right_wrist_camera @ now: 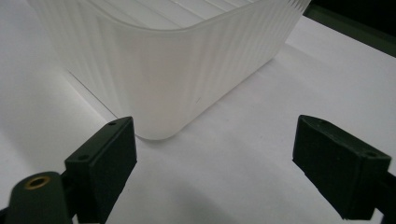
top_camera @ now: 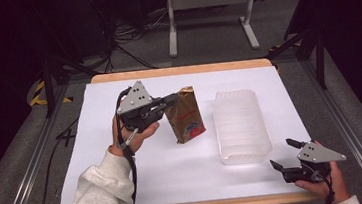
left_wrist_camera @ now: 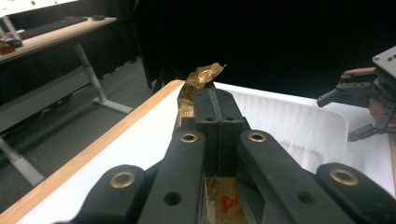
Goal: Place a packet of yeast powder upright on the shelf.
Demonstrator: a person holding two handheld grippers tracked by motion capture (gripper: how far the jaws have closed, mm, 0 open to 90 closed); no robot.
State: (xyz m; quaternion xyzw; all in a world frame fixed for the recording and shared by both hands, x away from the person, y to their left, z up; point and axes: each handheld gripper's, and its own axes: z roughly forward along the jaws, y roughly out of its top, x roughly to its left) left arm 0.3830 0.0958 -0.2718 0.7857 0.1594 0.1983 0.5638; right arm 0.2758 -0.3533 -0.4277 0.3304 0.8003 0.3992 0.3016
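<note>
- The left gripper is pinching the upper edge of a brown foil snack bag, its jaws closed flat on the crumpled top; in the left gripper view the two black jaws are meeting with the gold foil sticking out just beyond them.
- Gripping at the sealed top is probably letting the bag hang under its own weight, so it is staying roughly upright, leaning a little, rather than folding over.
- The bag is sitting just beside the translucent ribbed plastic bin, on the bin's left, with its bottom at or just above the white table cover; I cannot tell whether it is touching down.
- That spot suggests the bag is being carried toward the bin, whose open top is facing up and looking empty, so a short sideways move over its rim would be enough.
- The right gripper is waiting with its jaws spread wide and holding nothing, near the bin's near right corner.
- In the right gripper view those open jaws are pointing at the bin's rounded corner, apart from it, likely ready to steady the light container if the bag nudges it.
- The person's left hand is wrapping the gripper handle from below, its cable trailing toward the sleeve.
</note>
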